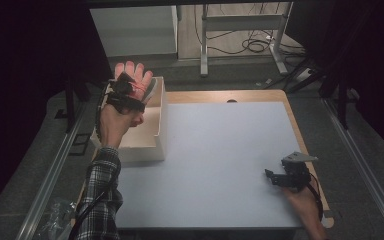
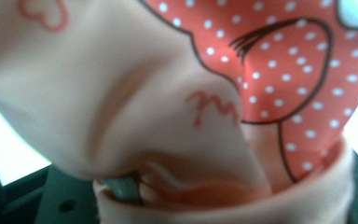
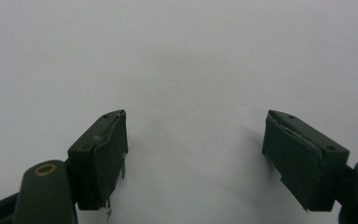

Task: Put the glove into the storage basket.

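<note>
Up above the far end of the white box (image 1: 152, 131), we see a pink glove (image 1: 139, 79) with its fingers spread; in the left gripper view the glove (image 2: 135, 93) is soft pink cloth with a red patch full of white dots; its cuff is bunched up right at the jaws. We hold it with the left gripper (image 1: 125, 92), clenched tight on the cloth. The box sits at the left edge of the white table (image 1: 220, 165); a checked sleeve (image 1: 100, 195) comes up from below. Well apart, near the right edge, the right gripper (image 1: 275, 176) rests low over the table; its jaws stand wide apart with nothing between them; the right gripper (image 3: 193, 154) view shows bare table (image 3: 182, 60) under them.
</note>
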